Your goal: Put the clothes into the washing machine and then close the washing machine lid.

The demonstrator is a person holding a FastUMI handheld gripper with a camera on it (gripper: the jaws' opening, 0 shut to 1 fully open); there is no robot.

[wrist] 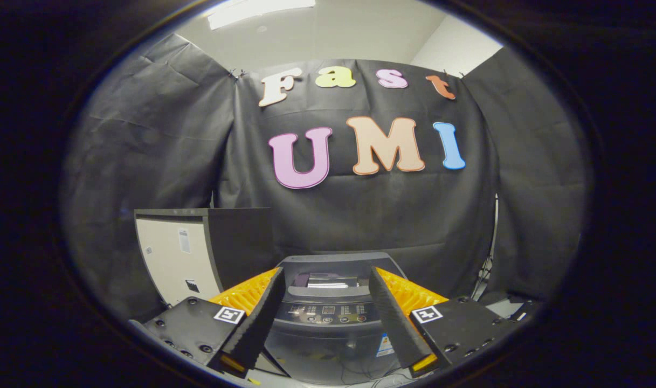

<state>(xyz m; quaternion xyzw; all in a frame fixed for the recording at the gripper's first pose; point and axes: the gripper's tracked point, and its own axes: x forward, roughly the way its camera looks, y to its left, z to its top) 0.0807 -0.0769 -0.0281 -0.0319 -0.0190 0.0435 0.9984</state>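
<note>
One claw (323, 283), two fingers (260, 315) spread well apart, nothing held between them; the finger bases and mounting blocks are partly cut off. One washing machine (328, 318), a top-loader, seen between and just beyond the fingers, with both its sides hidden behind them. Its lid (333, 267) appears to stand raised at the back, though the angle makes that hard to confirm; a pale glare patch (328, 281) sits below it, and whether this is the drum opening or a reflection cannot be told. One control panel (328, 311) across the machine's front edge, with a row of small buttons and markings too small to make out. One glossy dark front face (328, 347) below the panel, carrying one small sticker (384, 345), unreadable. Clothes: none can be made out, and the inside of the drum is hidden. One cabinet-like box (198, 253) left of the machine, pale front, dark side and top, with small labels too blurred to tell. One black cloth wall (360, 215) behind everything. Cables (487, 269) hang at the right, partly hidden. One ceiling light (257, 9), cut off.
</note>
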